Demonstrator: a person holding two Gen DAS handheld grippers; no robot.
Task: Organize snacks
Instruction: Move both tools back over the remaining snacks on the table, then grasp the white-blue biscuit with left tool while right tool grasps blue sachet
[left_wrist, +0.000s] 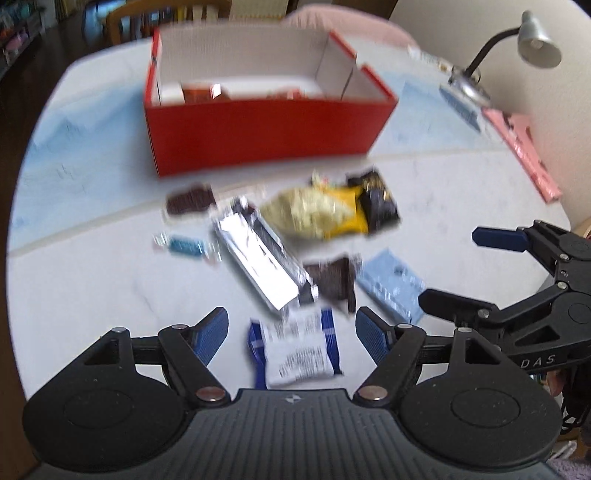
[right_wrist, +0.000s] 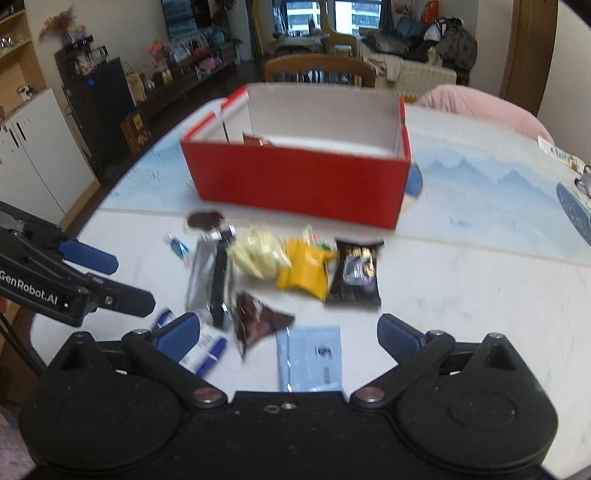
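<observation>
A red box (left_wrist: 258, 133) with a white inside stands open on the table and holds a few snack packs; it also shows in the right wrist view (right_wrist: 299, 181). In front of it lie loose snacks: a silver bar (left_wrist: 264, 258), a yellow bag (left_wrist: 321, 210), a black packet (left_wrist: 376, 201), brown wrappers (left_wrist: 334, 278), a small blue candy (left_wrist: 183, 245). My left gripper (left_wrist: 291, 332) is open above a blue-and-white packet (left_wrist: 297, 349). My right gripper (right_wrist: 288, 334) is open above a light blue packet (right_wrist: 314, 356).
The white table (left_wrist: 92, 288) has a blue patterned cover at the back. A desk lamp (left_wrist: 532, 40), a pink box (left_wrist: 521, 151) and a blue item lie at the right edge. A wooden chair (right_wrist: 319, 70) and a pink cushion (right_wrist: 476, 103) sit behind the table.
</observation>
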